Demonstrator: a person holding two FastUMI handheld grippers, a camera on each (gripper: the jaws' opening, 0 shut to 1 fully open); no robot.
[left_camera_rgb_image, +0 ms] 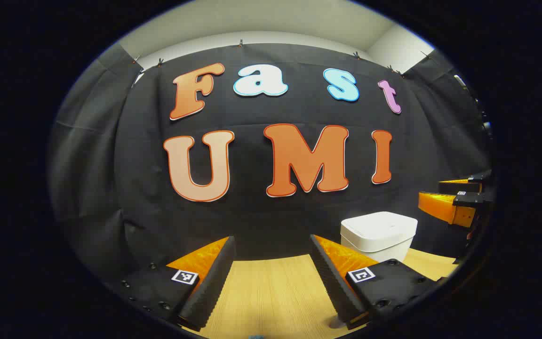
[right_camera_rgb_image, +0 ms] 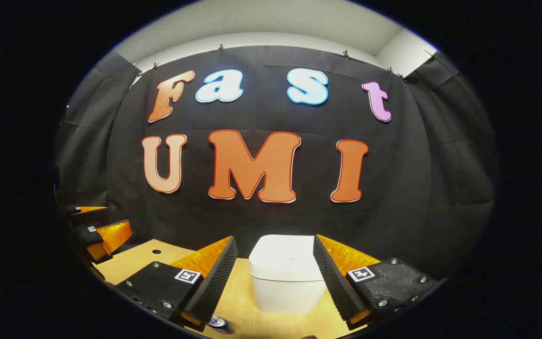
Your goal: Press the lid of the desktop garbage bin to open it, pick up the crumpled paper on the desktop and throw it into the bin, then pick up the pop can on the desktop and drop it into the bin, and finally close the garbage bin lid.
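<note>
At the bottom edge of the right gripper view, just beside the left finger's tip, a pop can (right_camera_rgb_image: 217, 322), cut off, only its top showing. Ahead on the wooden bench (right_camera_rgb_image: 243, 306), a white garbage bin (right_camera_rgb_image: 286, 273), lid down, framed between the spread fingers of the right gripper (right_camera_rgb_image: 271, 282), untouched and apart from both. Off left, the left gripper (right_camera_rgb_image: 99, 235), near the bench's edge. In the left gripper view, left gripper (left_camera_rgb_image: 273, 278) fingers spread wide over bare bench (left_camera_rgb_image: 271, 292), holding nothing; bin (left_camera_rgb_image: 378, 235) ahead and right, partly hidden behind one finger; right gripper (left_camera_rgb_image: 454, 200) beyond it, cropped.
</note>
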